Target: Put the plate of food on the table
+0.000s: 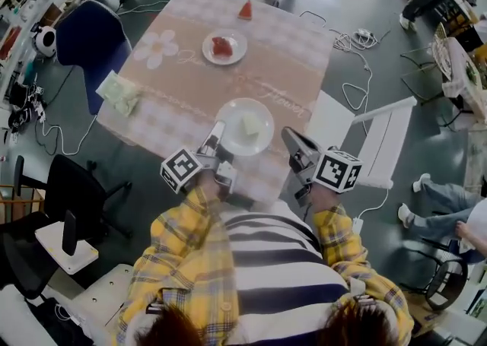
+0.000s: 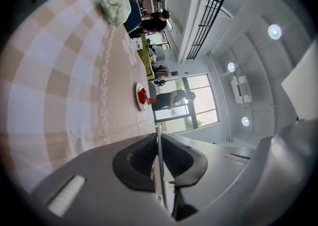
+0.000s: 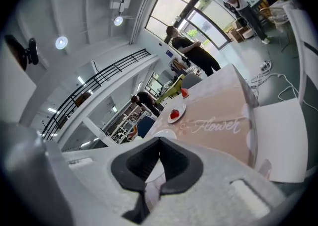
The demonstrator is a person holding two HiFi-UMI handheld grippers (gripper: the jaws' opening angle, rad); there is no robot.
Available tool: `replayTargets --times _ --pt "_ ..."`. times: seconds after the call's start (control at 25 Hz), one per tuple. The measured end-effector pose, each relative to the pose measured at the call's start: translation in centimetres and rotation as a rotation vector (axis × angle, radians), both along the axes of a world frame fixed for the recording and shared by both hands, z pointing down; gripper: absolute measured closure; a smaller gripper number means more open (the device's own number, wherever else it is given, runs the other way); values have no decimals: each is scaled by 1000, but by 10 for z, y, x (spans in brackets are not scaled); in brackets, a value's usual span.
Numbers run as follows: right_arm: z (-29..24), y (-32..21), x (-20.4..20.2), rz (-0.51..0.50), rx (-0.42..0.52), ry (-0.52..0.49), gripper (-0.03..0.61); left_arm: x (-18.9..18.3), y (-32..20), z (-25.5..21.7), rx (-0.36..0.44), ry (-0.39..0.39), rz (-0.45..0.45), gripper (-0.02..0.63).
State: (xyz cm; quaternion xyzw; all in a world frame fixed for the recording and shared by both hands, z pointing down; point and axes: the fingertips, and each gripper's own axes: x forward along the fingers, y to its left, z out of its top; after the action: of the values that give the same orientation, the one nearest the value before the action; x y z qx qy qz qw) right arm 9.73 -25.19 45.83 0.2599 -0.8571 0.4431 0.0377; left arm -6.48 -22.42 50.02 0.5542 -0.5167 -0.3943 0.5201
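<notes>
While the left gripper is holding on: the left gripper (image 1: 214, 141) is pinching the near-left rim of the plate of food (image 1: 262, 112), its jaws clamping the thin white edge that is running between the pads (image 2: 149, 156).
Right gripper: the right gripper (image 1: 290, 139) is hovering just beside the plate's right rim, apart from it, its jaws sitting together on nothing.
Plate's place: it is lying over the tablecloth (image 1: 289, 63) of the table (image 1: 183, 86), close to the near edge, with a pale piece of food (image 1: 249, 125) sitting on it. Whether its base is touching the cloth I cannot tell.
Done: the carrying is looking finished, judging by the plate being over the table.
Left: settling the plate flat if it is not down, then letting go of the rim.
Farther on: a second plate (image 1: 239, 48) with red food is sitting mid-table, and a red wedge (image 1: 245, 10) is lying beyond it near the far edge.
</notes>
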Motion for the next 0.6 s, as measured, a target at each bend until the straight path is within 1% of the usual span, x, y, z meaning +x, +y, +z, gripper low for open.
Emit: replayTargets --times 0.2,0.36,0.6 --pt "10 -24 -12 -65 9 25 581 -10 -22 7 -12 5 -72 597" --pt "8 -40 -30 -145 25 33 581 -16 -40 12 -22 -2 -108 597" --pt "22 -63 -48 -216 24 65 581 -25 -64 24 -46 -4 -154 595"
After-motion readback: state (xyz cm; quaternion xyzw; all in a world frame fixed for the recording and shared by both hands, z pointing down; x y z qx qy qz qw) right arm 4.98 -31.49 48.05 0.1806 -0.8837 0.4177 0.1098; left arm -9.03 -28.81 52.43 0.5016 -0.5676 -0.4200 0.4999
